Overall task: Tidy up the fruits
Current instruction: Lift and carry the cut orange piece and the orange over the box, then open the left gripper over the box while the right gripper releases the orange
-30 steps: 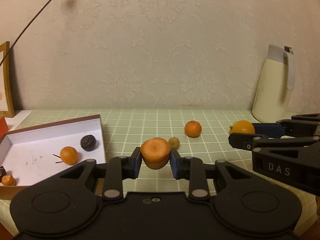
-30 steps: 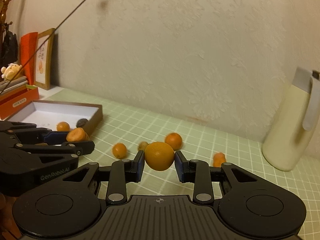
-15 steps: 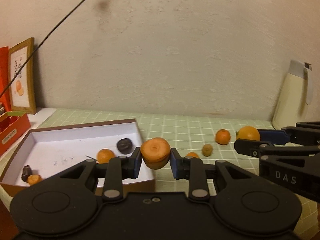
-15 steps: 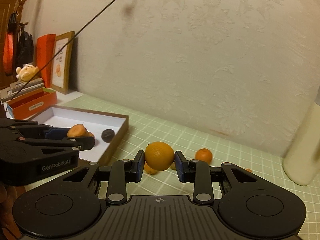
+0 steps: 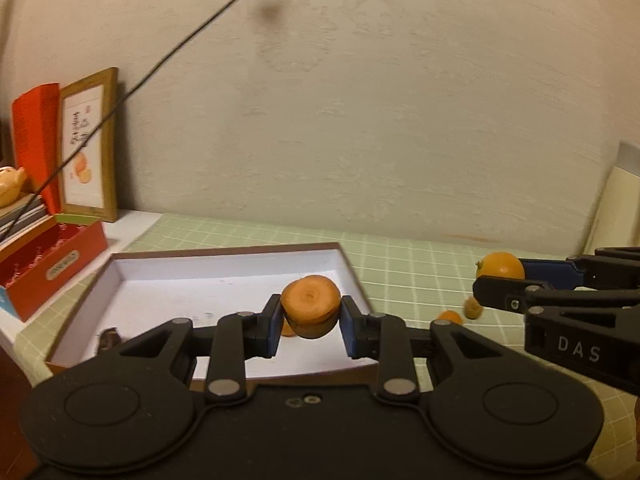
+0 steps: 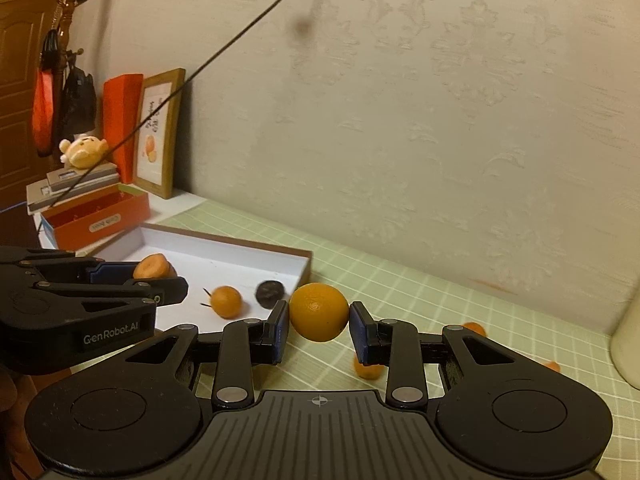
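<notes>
My left gripper (image 5: 310, 322) is shut on a flat-topped orange fruit (image 5: 310, 308) and hangs over the shallow white-lined box (image 5: 180, 292). In the right wrist view the same left gripper (image 6: 160, 276) holds that fruit (image 6: 154, 267) above the box (image 6: 240, 258). My right gripper (image 6: 319, 326) is shut on a round orange (image 6: 319, 312) beside the box's right corner; it also shows in the left view, orange (image 5: 500, 266) between its fingers. A small orange (image 6: 226, 301) and a dark fruit (image 6: 271, 293) lie in the box.
Several small loose fruits (image 6: 367, 368) lie on the green checked cloth (image 6: 400, 292) right of the box. A red box (image 5: 52, 264), books and a framed picture (image 5: 90, 148) stand at the left. A cream jug (image 6: 628, 344) stands at the right; a black cable (image 6: 224, 46) crosses the wall.
Both grippers have swung left with their fruits still held. The box has come from the left side to right under the left gripper, and the jug has slid to the right edge.
</notes>
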Available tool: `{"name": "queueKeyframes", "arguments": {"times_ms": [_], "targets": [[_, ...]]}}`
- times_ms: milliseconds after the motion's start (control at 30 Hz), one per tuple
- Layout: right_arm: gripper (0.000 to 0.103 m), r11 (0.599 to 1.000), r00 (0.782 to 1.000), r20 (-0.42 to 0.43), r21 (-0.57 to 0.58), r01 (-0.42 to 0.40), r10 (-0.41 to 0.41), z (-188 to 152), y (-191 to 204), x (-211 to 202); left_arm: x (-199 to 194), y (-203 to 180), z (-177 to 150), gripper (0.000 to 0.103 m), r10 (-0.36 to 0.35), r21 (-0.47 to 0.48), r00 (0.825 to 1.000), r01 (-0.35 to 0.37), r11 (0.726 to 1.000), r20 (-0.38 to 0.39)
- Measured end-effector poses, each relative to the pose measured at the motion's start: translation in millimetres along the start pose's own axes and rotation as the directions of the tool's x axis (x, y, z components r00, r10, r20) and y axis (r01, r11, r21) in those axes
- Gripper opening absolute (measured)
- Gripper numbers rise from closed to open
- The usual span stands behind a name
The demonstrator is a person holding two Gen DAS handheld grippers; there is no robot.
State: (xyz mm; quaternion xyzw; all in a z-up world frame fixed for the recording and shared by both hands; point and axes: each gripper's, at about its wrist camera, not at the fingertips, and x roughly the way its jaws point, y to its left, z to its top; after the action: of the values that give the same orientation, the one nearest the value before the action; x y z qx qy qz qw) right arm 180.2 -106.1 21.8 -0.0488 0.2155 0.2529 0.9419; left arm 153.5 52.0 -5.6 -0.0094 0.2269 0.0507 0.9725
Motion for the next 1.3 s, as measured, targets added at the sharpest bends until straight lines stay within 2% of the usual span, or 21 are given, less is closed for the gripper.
{"name": "queueKeyframes", "arguments": {"times_ms": [267,467,900,1300], "targets": [[0.033,0.999,0.999,0.004,0.001,-0.036,0.036,8.7,18.7,18.2,-0.4,43.6,1.1,0.02,0.083,-0.044,0.997,-0.083,0.996,-0.008],[0.033,0.998,0.998,0.005,-0.02,-0.059,0.059,15.5,32.3,35.6,0.1,63.2,2.5,0.02,0.136,-0.026,0.991,-0.136,0.99,0.001],[0.033,0.996,0.996,0.013,-0.025,-0.088,0.088,28.0,58.4,80.2,22.2,108.3,7.0,0.02,0.196,-0.052,0.98,-0.197,0.979,-0.011],[0.033,0.997,0.997,-0.002,-0.008,-0.071,0.071,33.4,58.1,125.7,62.4,154.3,10.5,0.02,0.243,-0.095,0.969,-0.247,0.964,-0.045]]}}
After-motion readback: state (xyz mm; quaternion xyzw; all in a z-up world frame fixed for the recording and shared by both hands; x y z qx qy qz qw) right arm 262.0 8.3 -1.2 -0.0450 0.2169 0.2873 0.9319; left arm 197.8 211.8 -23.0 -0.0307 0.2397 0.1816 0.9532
